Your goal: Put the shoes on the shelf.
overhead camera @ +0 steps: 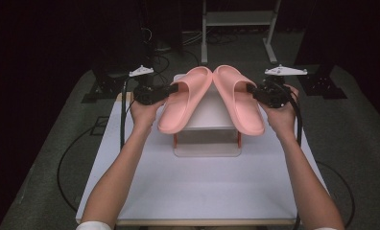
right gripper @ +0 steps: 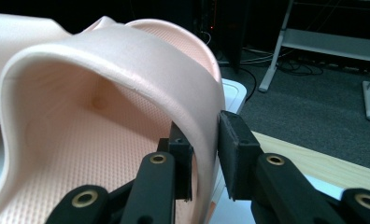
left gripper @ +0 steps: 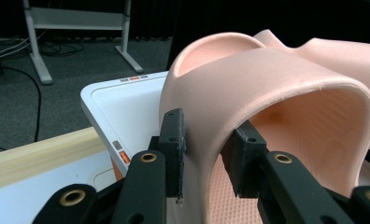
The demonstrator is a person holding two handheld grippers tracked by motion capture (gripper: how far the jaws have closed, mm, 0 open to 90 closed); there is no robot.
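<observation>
Two pink slide sandals are held up above a white stand (overhead camera: 207,115) at the table's far middle. The left sandal (overhead camera: 185,98) tilts with its toe end raised, and my left gripper (overhead camera: 171,89) is shut on its strap edge (left gripper: 206,140). The right sandal (overhead camera: 238,98) mirrors it, with my right gripper (overhead camera: 252,89) shut on its strap edge (right gripper: 204,135). Their far ends nearly meet at the top. In the left gripper view both pads (left gripper: 174,149) press the strap wall; the right gripper view shows the same on the other sandal.
The white stand has orange legs (overhead camera: 175,140) and rests on the white table (overhead camera: 202,187), which has a wooden rim (left gripper: 38,156). Black cables (overhead camera: 123,120) trail off both grippers. A metal frame (overhead camera: 238,28) stands on the grey floor behind.
</observation>
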